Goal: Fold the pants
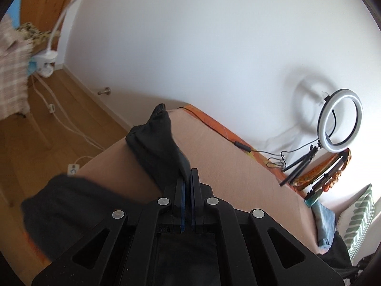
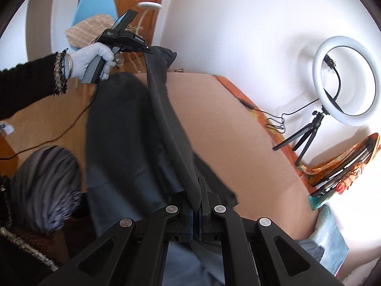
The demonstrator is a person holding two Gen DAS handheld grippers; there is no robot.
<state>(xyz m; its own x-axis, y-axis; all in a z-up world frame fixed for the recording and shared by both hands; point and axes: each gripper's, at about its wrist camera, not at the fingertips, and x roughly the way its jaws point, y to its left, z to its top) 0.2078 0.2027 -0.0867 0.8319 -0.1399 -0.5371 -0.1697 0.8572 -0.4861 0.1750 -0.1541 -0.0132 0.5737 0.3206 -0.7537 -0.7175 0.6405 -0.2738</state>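
Note:
The dark grey pants (image 2: 119,124) are lifted off the peach bed cover (image 2: 226,124) and stretched between both grippers. My right gripper (image 2: 199,184) is shut on a folded edge of the pants at the near end. At the far end a hand in a pale glove (image 2: 95,57) holds my left gripper (image 2: 148,48), which is shut on the other end. In the left wrist view, the left gripper (image 1: 188,175) pinches the pants (image 1: 154,143), which bunch up and away to the left. More dark cloth hangs blurred at the lower left.
A ring light (image 2: 317,81) on a small tripod (image 2: 307,133) stands by the wall at the bed's right edge, its cable trailing along an orange cloth. A blue chair (image 2: 95,7) with checked fabric, a clip lamp (image 1: 47,54) and floor cables (image 1: 59,109) lie left.

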